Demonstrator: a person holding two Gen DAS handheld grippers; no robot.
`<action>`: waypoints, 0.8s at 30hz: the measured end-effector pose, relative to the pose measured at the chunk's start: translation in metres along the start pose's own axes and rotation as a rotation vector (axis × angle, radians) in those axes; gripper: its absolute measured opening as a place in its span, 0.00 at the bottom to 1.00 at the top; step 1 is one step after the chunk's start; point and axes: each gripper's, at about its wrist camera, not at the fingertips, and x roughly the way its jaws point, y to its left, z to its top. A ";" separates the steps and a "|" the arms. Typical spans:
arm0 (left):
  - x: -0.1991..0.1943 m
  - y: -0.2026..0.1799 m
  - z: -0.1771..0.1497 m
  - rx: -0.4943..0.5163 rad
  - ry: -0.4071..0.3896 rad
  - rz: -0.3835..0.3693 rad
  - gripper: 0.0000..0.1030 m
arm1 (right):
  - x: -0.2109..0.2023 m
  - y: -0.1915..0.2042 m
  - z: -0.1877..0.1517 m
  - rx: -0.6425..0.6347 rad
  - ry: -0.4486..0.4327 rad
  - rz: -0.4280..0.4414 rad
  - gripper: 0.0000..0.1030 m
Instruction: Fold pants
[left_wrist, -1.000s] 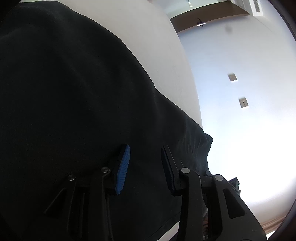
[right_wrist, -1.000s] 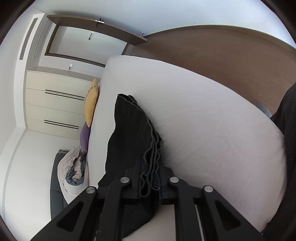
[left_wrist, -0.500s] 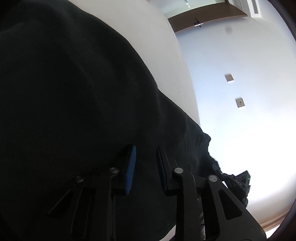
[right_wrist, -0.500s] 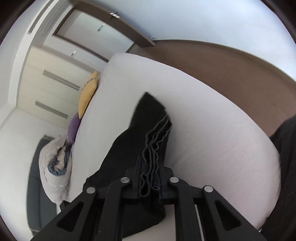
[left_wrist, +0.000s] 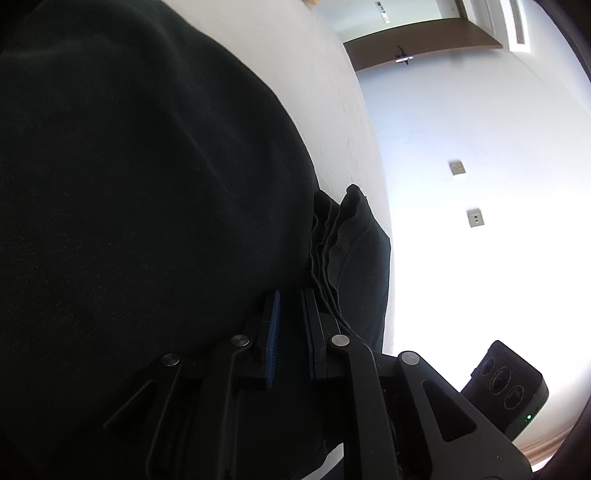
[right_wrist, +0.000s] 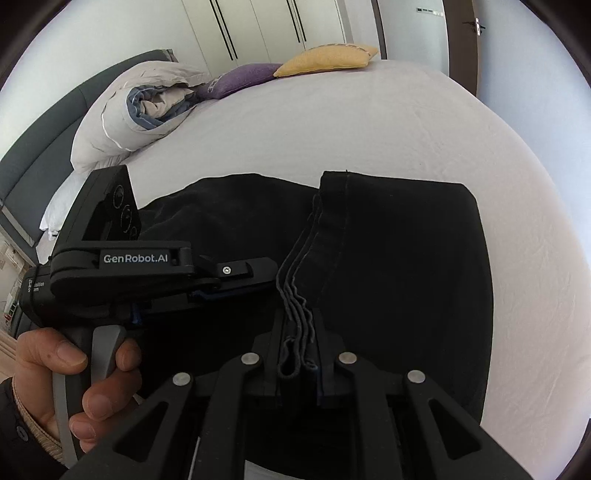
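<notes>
Black pants (right_wrist: 399, 266) lie partly folded on the white bed sheet (right_wrist: 332, 122). My right gripper (right_wrist: 298, 350) is shut on a bunched stack of the pants' edges, low over the cloth. My left gripper (right_wrist: 255, 280) reaches in from the left, held by a hand, with its tips at the same bunched edge. In the left wrist view the left gripper (left_wrist: 290, 314) has its jaws close together over the black pants (left_wrist: 147, 203); a small gap shows between the blue pads (left_wrist: 273, 332), and whether cloth is pinched is hidden.
A rolled grey-white duvet (right_wrist: 136, 107), a purple cushion (right_wrist: 240, 77) and a yellow cushion (right_wrist: 325, 59) lie at the head of the bed. White wardrobes (right_wrist: 277, 26) stand behind. A white wall with sockets (left_wrist: 474, 218) and a door (left_wrist: 424, 55) are beside the bed.
The right gripper swung the held bunch over and down onto the pants, so a folded layer now lies flat. The left gripper's jaws narrowed and moved to the bunched edge.
</notes>
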 end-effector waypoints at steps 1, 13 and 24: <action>-0.001 -0.005 -0.001 0.012 0.002 0.000 0.28 | -0.001 0.000 -0.002 -0.001 -0.007 0.004 0.13; -0.007 -0.030 0.012 -0.021 0.003 -0.075 1.00 | -0.024 0.009 -0.014 -0.084 -0.082 -0.021 0.13; 0.006 -0.035 0.019 0.023 0.075 0.019 0.37 | -0.037 0.039 -0.022 -0.176 -0.100 -0.035 0.13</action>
